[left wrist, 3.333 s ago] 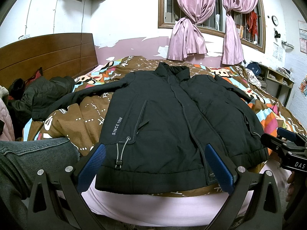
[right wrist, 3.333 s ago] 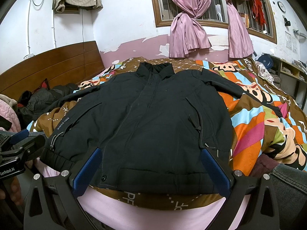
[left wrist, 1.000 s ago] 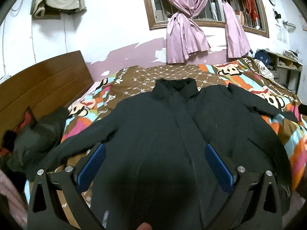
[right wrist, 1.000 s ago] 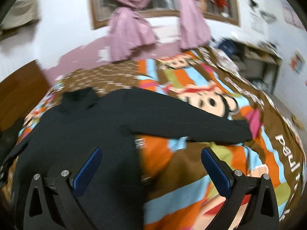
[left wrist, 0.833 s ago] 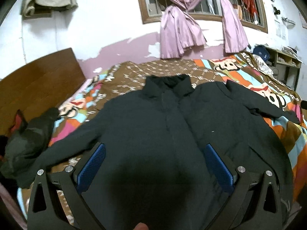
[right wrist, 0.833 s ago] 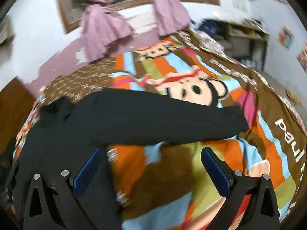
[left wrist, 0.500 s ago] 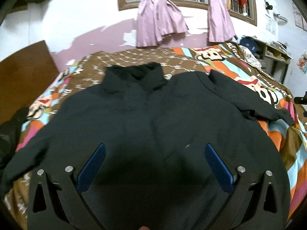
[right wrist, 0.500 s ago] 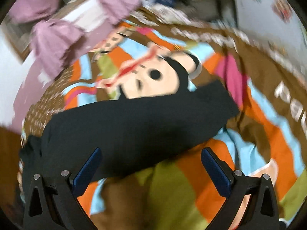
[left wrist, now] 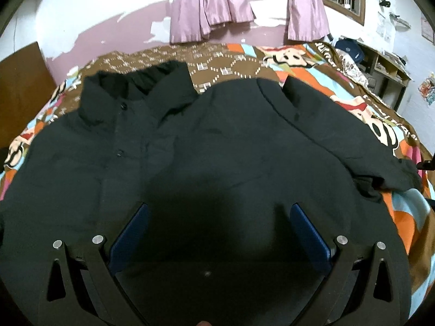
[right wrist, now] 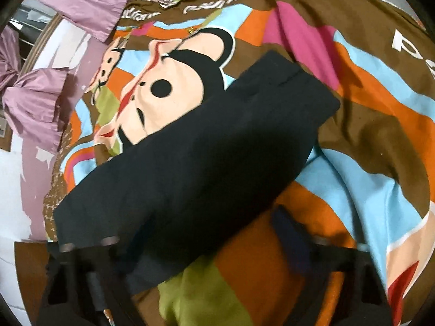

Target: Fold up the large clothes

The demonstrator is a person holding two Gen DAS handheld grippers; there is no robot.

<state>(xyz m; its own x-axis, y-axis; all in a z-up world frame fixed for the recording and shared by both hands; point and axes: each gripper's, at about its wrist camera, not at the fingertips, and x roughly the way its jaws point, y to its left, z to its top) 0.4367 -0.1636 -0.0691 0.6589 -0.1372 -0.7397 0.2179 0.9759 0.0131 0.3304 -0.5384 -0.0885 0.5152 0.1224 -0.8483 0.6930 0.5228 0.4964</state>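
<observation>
Two grippers hang over the black jacket, which lies spread front-up on the bright cartoon bedspread, collar toward the curtained window. The left gripper stands wide open above the jacket's chest, gripping nothing. The right gripper has come in over the outstretched sleeve, and its jaws have just been closing with the sleeve's lower edge between them; the picture is smeared there, so I cannot tell whether the pads press on the cloth yet. Trouble looks likeliest at that sleeve. The padded fabric is thick and slippery, so a shallow bite could slide off when lifted. A deep one could pinch the bedspread underneath and drag it along. The left gripper, meanwhile, has only flat cloth below it, with no edge to catch.
</observation>
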